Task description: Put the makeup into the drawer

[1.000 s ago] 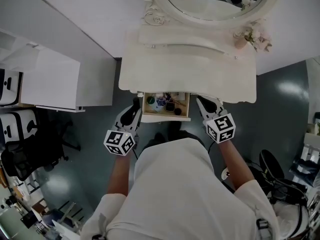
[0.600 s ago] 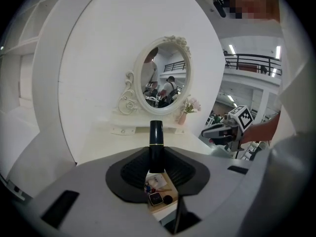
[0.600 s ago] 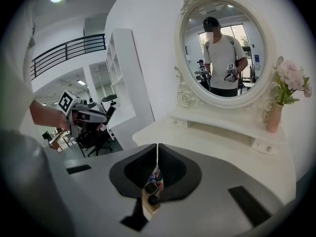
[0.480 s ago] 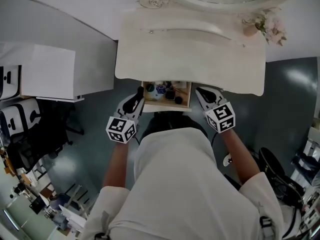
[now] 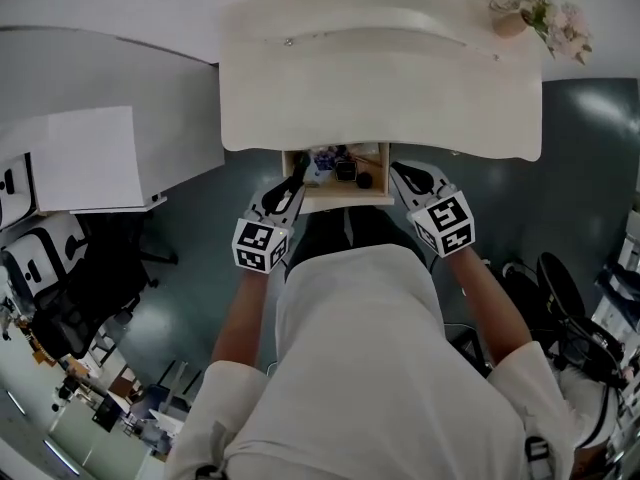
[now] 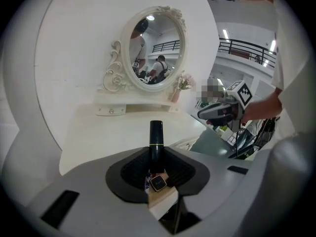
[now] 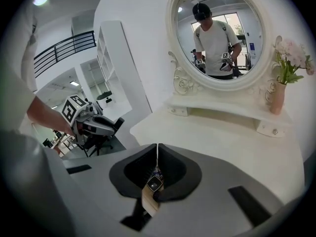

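Observation:
A small wooden drawer [image 5: 340, 203] stands pulled out under the front edge of the white dressing table [image 5: 380, 98], with several makeup items [image 5: 345, 166] inside. My left gripper [image 5: 294, 180] is at the drawer's left front corner, shut on a black lipstick tube [image 6: 156, 135] with a gold ring, which stands upright between the jaws of that left gripper [image 6: 156, 157]. My right gripper [image 5: 398, 174] hangs by the drawer's right front corner. Its jaws meet in a thin seam with nothing between them at the right gripper [image 7: 157, 154]. Below each gripper, a square black compact [image 7: 154, 183] shows in the drawer.
An oval mirror [image 7: 219, 31] and a vase of flowers [image 7: 277, 95] stand at the back of the table. A white cabinet [image 5: 80, 158] sits to the left, with office chairs [image 5: 45, 308] on the grey floor. The person's body fills the space before the drawer.
Both grippers have sunk toward the drawer. The left one, still holding the tube, has shifted right to the drawer's left front corner. The head view has tilted, so the mirror is out of frame.

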The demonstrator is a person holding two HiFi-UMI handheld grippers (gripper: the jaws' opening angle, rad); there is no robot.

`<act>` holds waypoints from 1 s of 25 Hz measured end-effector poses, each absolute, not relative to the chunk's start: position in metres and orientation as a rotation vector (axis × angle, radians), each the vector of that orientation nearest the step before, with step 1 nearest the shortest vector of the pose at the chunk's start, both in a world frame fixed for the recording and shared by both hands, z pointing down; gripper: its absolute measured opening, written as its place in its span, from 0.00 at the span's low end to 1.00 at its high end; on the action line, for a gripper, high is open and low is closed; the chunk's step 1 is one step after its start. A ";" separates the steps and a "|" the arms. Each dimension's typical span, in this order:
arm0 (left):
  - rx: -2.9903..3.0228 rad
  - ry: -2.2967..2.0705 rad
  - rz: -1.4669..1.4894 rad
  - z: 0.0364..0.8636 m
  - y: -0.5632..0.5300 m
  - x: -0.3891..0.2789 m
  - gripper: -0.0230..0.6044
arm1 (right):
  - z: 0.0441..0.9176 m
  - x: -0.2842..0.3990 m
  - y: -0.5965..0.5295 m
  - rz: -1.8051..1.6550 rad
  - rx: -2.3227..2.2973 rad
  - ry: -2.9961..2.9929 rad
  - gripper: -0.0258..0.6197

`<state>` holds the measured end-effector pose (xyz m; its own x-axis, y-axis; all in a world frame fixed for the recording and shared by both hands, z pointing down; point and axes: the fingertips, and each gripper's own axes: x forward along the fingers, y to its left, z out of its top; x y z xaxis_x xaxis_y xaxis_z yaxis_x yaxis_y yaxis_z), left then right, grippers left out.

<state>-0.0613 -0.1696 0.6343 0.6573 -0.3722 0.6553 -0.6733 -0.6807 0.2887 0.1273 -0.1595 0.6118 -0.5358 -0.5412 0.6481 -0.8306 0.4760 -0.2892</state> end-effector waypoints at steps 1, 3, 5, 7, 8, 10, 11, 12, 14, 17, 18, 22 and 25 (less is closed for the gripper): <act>2.359 -0.790 0.797 0.642 -0.169 -0.061 0.20 | 0.614 0.125 -0.158 0.821 1.134 -2.243 0.09; 2.372 -0.743 0.858 0.658 -0.168 -0.061 0.20 | 0.621 0.120 -0.154 0.831 1.122 -2.225 0.09; 2.382 -0.689 0.916 0.674 -0.165 -0.060 0.20 | 0.627 0.117 -0.150 0.841 1.116 -2.206 0.09; 2.378 -0.639 0.951 0.689 -0.162 -0.059 0.20 | 0.634 0.113 -0.147 0.856 1.117 -2.189 0.09; 2.373 -0.618 0.964 0.697 -0.161 -0.058 0.20 | 0.636 0.111 -0.145 0.868 1.119 -2.181 0.09; 2.356 -0.577 1.003 0.713 -0.156 -0.058 0.20 | 0.640 0.106 -0.139 0.897 1.123 -2.168 0.09; 2.344 -0.555 1.030 0.723 -0.153 -0.058 0.20 | 0.642 0.104 -0.136 0.910 1.125 -2.161 0.09; 2.332 -0.534 1.060 0.734 -0.150 -0.058 0.20 | 0.644 0.101 -0.134 0.921 1.126 -2.156 0.09; 2.308 -0.492 1.128 0.752 -0.148 -0.058 0.20 | 0.649 0.097 -0.131 0.940 1.131 -2.147 0.09; 2.277 -0.420 1.244 0.778 -0.143 -0.062 0.20 | 0.652 0.088 -0.128 0.993 1.154 -2.136 0.09; 2.272 -0.398 1.271 0.786 -0.141 -0.062 0.20 | 0.653 0.086 -0.126 1.015 1.167 -2.134 0.09; 2.239 -0.356 1.362 0.815 -0.141 -0.060 0.20 | 0.664 0.084 -0.119 1.053 1.213 -2.124 0.09; 2.183 -0.329 1.435 0.834 -0.143 -0.057 0.20 | 0.669 0.084 -0.119 1.080 1.237 -2.116 0.09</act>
